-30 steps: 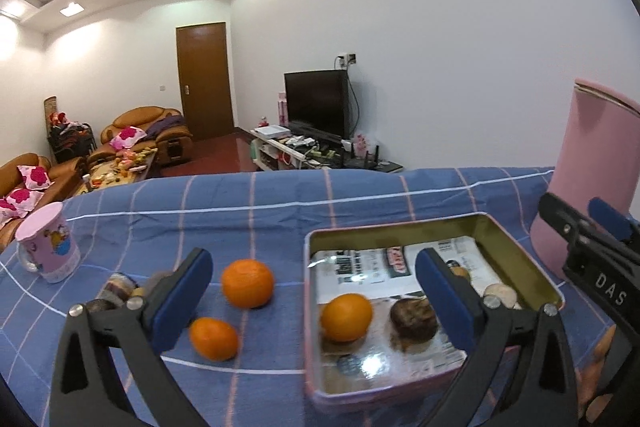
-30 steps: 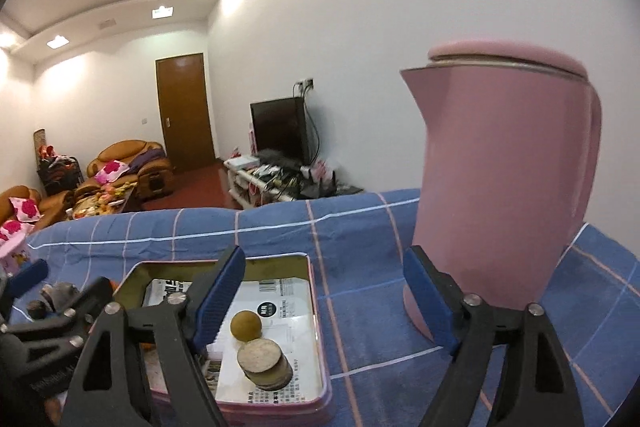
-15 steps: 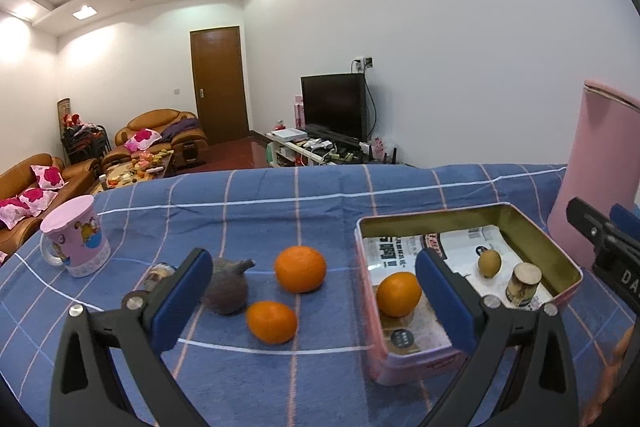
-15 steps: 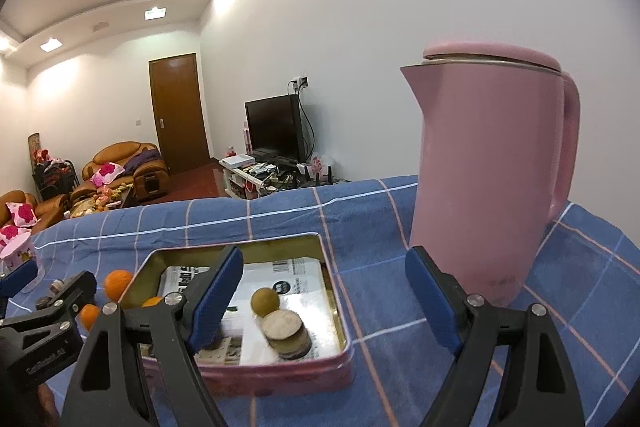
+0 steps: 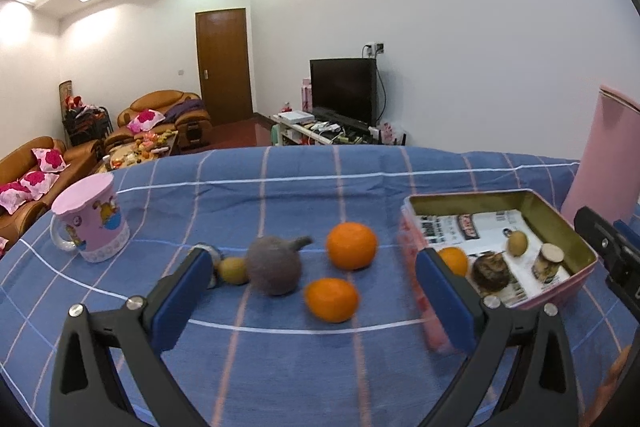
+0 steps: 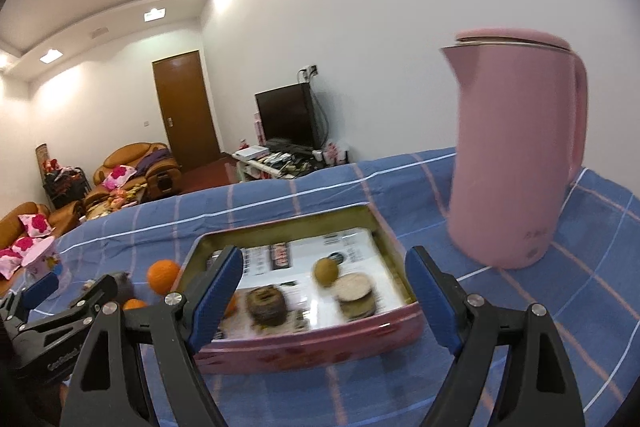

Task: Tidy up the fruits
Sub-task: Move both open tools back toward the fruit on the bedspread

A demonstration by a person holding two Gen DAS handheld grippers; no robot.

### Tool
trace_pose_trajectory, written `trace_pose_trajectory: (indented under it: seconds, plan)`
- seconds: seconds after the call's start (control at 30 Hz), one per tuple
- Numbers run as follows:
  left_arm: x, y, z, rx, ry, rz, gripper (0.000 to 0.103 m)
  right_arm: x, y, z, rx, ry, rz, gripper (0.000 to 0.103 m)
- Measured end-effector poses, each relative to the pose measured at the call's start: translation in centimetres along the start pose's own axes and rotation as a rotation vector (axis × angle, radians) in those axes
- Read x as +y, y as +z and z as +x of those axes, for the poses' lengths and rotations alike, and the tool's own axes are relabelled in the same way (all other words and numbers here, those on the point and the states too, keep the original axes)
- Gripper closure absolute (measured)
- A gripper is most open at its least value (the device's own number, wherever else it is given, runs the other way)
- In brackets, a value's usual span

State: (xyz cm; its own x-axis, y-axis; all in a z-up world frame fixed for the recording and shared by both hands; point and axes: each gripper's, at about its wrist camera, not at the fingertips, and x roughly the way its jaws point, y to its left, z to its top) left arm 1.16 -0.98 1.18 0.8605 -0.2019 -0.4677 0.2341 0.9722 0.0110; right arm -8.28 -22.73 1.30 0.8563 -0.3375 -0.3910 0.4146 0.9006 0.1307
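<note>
Fruit: two glossy oranges (image 5: 351, 245) (image 5: 331, 299) lie loose on your surface (image 5: 280, 359), beside a grey pomegranate (image 5: 274, 271) and a small kiwi (image 5: 233, 270).
Tin (image 6: 392, 235): holds one orange (half hidden), a kiwi, two others.
Room: open cloth ahead.
Tongs: your left tongs (image 5: 312, 303) and right tongs (image 6: 324, 297) both gape, empty.

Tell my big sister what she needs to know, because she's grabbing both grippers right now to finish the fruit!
Left gripper: open, empty, above the fruit on the blue tablecloth.
Right gripper: open, empty, over the pink tin.
Done: in the tin lie one orange, a brown wrinkled fruit, a small yellow-brown fruit and a small round jar.
Left: two oranges, a grey pear-shaped fruit and a small greenish fruit lie loose on the cloth.
</note>
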Motion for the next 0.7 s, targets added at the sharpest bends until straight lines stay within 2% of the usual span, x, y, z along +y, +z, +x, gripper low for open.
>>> trace_pose_trajectory:
  seconds: [0.17,0.5,0.7]
  plan:
    - [3.6,0.1,0.8,0.027,0.032,-0.017,0.0,3.2,-0.5,0.0,0.006,0.025,-0.058,0.019]
    - [12.7,0.4,2.9,0.088,0.195,-0.121,0.0,8.7,-1.5,1.3,0.077,0.134,-0.115,0.019]
    - [16.3,0.9,3.9,0.121,0.217,-0.193,0.0,13.6,-2.4,2.9,0.158,0.195,-0.211,0.019]
